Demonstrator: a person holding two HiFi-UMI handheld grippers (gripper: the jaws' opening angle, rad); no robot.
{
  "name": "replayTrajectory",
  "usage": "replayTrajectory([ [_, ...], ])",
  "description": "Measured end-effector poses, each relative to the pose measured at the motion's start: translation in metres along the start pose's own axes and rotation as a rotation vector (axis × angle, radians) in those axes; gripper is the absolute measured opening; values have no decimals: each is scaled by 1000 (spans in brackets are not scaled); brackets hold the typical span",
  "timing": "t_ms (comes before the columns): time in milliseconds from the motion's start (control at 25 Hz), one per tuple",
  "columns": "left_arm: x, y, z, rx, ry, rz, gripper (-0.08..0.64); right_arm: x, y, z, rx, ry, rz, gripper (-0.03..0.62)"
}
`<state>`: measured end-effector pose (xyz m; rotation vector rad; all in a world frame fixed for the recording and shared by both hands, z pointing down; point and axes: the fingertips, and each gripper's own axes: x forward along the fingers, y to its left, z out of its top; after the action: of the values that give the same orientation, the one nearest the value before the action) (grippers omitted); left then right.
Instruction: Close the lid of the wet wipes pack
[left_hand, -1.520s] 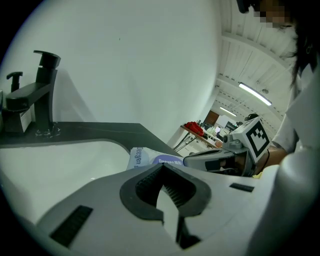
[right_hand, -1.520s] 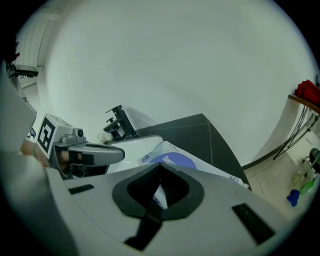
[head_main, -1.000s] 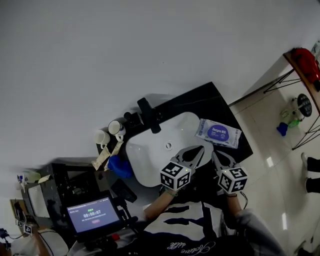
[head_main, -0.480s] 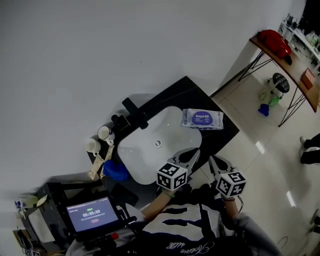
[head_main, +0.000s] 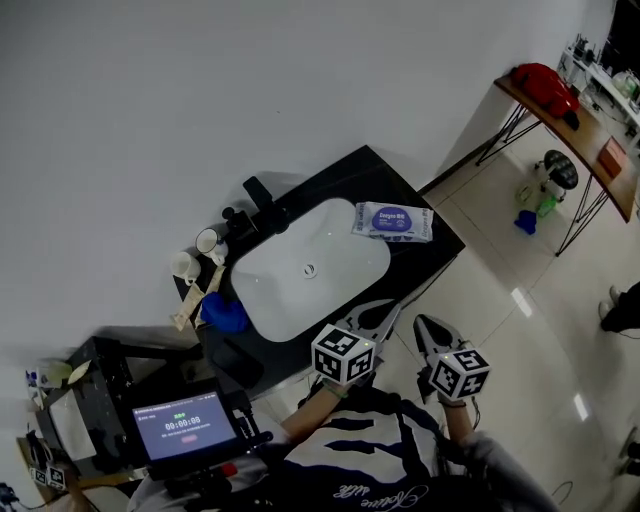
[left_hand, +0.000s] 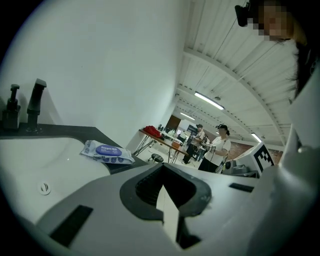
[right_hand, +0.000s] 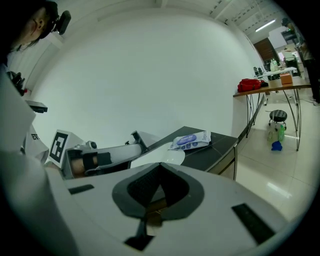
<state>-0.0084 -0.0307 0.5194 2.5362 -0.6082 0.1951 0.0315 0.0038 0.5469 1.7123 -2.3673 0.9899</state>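
Observation:
The wet wipes pack (head_main: 393, 221), white with a blue oval label, lies flat on the black counter (head_main: 435, 243) to the right of the white sink (head_main: 300, 275). Its lid looks flat; I cannot tell more at this distance. Both grippers hang in front of the counter's near edge, well short of the pack. My left gripper (head_main: 385, 318) has its jaws together with nothing between them. My right gripper (head_main: 425, 327) is likewise shut and empty. The pack (left_hand: 106, 152) shows far off in the left gripper view, and the pack (right_hand: 191, 140) shows beyond the sink in the right gripper view.
A black faucet (head_main: 258, 192), two cups (head_main: 183, 264) and a blue cloth (head_main: 222, 312) sit at the sink's left end. A timer screen (head_main: 182, 425) is at lower left. A table with a red bag (head_main: 545, 80) stands on the tiled floor at right. People (left_hand: 220, 150) stand far back.
Both grippers have drawn back from over the sink rim to in front of the counter's edge. The pack has not moved on the counter.

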Motion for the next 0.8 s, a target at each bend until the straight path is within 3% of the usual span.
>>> replayTrajectory([
  [280, -28, -61, -38, -28, -42, 86, 2, -69, 11, -31, -30, 5, 75, -2],
  [480, -46, -115, -79, -10, -10, 111, 2, -118, 14, -59, -24, 4, 113, -2],
  [800, -55, -136, -84, -5, -8, 115, 0, -142, 24, -66, -20, 2, 131, -2],
])
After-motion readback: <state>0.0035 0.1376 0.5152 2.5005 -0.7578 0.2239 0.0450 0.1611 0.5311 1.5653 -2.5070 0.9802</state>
